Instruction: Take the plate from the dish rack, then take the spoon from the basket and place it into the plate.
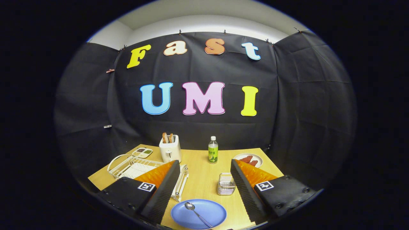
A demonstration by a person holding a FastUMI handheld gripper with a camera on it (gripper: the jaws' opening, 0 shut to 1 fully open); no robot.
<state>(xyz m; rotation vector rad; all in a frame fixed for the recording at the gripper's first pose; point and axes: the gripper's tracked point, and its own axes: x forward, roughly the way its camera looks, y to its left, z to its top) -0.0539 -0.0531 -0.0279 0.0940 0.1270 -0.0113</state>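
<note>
Tongs (204, 179) spread, empty — spoon (197, 213) lies on blue plate (212, 209) between fingers.

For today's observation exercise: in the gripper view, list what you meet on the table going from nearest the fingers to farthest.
blue plate holding the spoon → wire basket → green bottle. The open gripper holds nothing.

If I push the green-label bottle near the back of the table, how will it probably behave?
The bottle stands upright, tall and narrow, so a push near its cap would probably tip it; on its side it could roll. It looks like clear plastic, so it is probably fairly light and smooth to grip. The tongs are open, with the spoon on the blue plate between them.
</note>
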